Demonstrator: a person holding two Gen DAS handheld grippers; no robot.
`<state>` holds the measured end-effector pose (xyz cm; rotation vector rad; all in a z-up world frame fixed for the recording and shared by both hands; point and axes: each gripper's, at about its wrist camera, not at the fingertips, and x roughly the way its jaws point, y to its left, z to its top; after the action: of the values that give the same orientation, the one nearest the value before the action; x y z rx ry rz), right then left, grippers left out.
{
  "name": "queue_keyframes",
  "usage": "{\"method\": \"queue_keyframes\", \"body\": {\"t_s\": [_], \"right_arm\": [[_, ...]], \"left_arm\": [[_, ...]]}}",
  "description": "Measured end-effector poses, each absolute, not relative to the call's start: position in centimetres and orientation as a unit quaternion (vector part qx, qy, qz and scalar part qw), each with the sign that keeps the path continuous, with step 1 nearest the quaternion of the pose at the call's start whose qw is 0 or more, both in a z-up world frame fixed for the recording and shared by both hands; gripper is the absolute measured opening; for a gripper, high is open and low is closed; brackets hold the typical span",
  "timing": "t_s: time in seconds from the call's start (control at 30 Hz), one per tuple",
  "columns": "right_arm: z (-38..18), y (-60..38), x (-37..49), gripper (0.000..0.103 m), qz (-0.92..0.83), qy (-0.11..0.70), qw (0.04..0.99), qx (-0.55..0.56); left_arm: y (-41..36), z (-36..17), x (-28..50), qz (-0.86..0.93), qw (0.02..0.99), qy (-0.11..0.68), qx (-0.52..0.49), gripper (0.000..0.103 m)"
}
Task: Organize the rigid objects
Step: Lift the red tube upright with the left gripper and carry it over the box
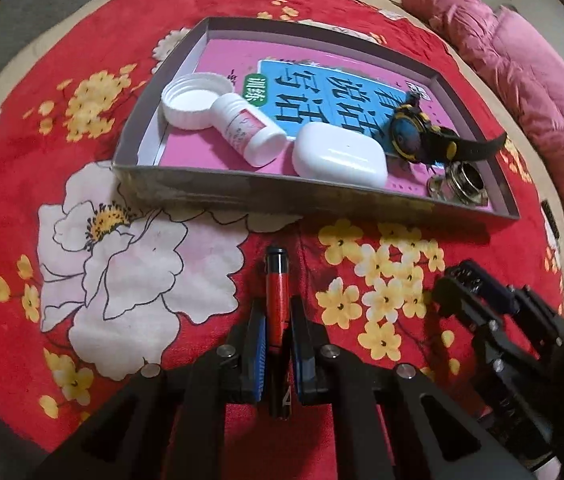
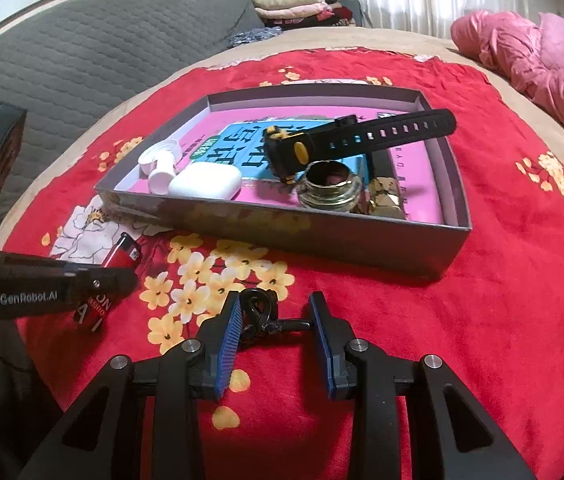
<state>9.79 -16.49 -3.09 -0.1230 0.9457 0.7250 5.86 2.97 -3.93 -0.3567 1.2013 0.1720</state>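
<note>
My left gripper point(image 1: 277, 320) is shut on a red and black lighter point(image 1: 277, 300), held over the red flowered cloth just in front of the grey cardboard box point(image 1: 242, 194); the lighter also shows in the right wrist view point(image 2: 122, 255). The box holds a pink book, a white cap point(image 1: 192, 100), a white bottle point(image 1: 248, 132), a white earbud case point(image 1: 338, 156), a black and yellow watch point(image 1: 418, 136) and a brass fitting point(image 1: 460, 182). My right gripper point(image 2: 276, 320) is open, its fingers on either side of a small black clip point(image 2: 260, 312) lying on the cloth.
A pink padded jacket point(image 2: 542, 60) lies at the back right. A grey quilted blanket point(image 2: 102, 52) covers the area to the left. The box point(image 2: 322, 236) sits mid-cloth, with red flowered cloth point(image 2: 522, 300) around it.
</note>
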Motion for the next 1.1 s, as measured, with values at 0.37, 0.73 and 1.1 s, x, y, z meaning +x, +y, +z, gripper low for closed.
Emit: {"method": "queue_keyframes", "body": {"t_s": [0.37,0.73,1.1], "right_arm": [[-2.3,-17.4,9.8,0.035,0.346,0.437,0.829,-0.032],[0.2,-17.8,9.1,0.035,0.369,0.391,0.843,-0.014],[2.0,-19.9,10.5,0.035,0.340,0.348,0.874,-0.001]], "left_arm": [[2.6,-3.7,5.9,0.078,0.811,0.560,-0.151,0.010],[2.3,-1.1,5.8,0.071,0.835,0.527,-0.143,0.010],[3.0,0.9,7.1,0.067,0.858,0.487,-0.147,0.010]]}}
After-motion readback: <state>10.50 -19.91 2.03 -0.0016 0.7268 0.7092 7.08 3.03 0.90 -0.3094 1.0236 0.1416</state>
